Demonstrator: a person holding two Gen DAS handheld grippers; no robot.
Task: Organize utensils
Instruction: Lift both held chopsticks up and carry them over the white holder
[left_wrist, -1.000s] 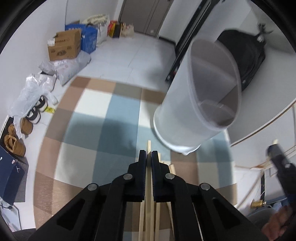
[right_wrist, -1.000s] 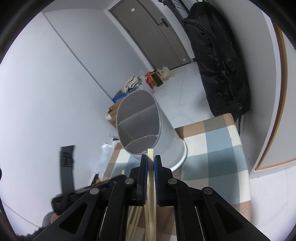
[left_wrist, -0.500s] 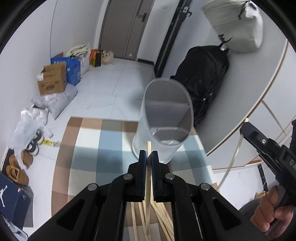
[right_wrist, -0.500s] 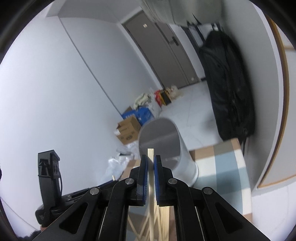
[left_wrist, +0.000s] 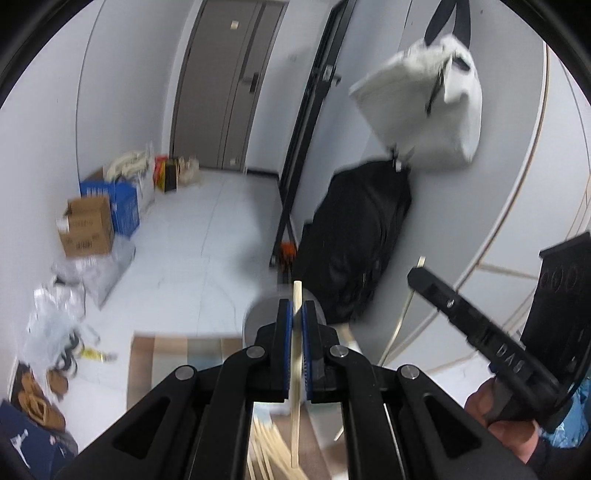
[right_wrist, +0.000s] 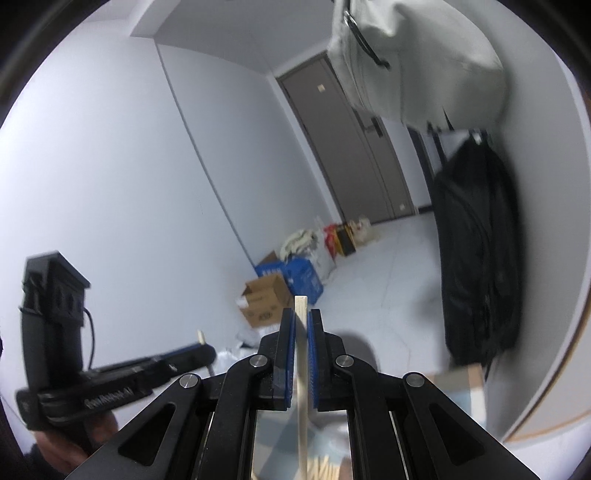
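In the left wrist view, the left gripper (left_wrist: 296, 314) pinches a thin pale wooden stick (left_wrist: 295, 373) above the checked cloth (left_wrist: 192, 358), and in the right wrist view, the right gripper (right_wrist: 301, 325) squeezes another thin wooden stick (right_wrist: 301, 373) the same way.

Both wrist cameras look along their fingers, tilted up toward the grey door (left_wrist: 229, 85) (right_wrist: 354, 147), sharing the black bag (left_wrist: 354, 243) (right_wrist: 476, 258) beside it.
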